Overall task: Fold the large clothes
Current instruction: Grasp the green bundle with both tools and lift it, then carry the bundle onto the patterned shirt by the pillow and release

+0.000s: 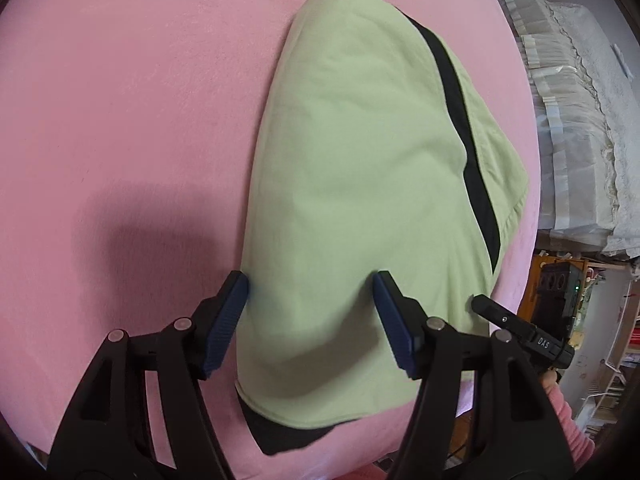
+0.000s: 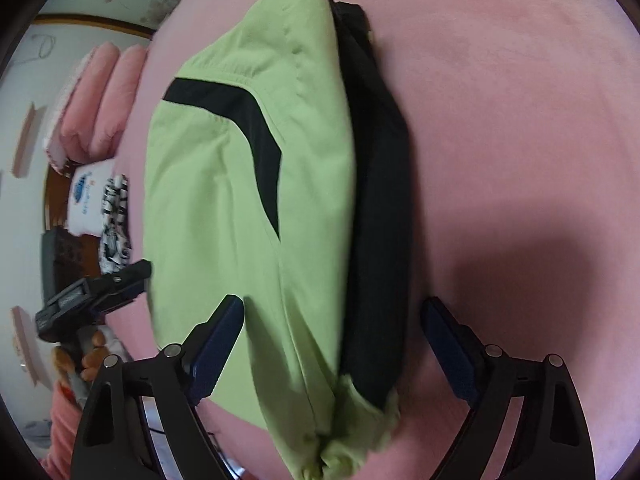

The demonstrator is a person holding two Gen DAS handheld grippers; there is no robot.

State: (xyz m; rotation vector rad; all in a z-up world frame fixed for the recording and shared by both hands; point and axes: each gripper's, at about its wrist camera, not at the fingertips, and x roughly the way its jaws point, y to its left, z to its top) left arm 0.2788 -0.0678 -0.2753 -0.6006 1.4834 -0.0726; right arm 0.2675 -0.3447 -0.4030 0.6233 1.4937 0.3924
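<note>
From my left tongs I look down on a green garment with a black stripe. It lies folded on a pink bed cover. My left tongs stand apart, with blue pads on black arms. The left pad sits at the edge of the green cloth, and the right pad is over the cloth. I cannot tell if the pads touch it. Nothing is pinched between them. At the right I see my other tongs, and a small white label on them reads "DAS". Past the bed there is a stack of white bedding.

From my right tongs I see the same green garment, with its black stripe and a black side. It lies on the pink bed cover. These tongs are wide apart too. The near end of the garment lies between the two blue pads, and the pads do not press on it. At the left I see my left tongs beside the cloth. Behind them are pink pillows and a white pillow with blue writing that is too blurry to read.
</note>
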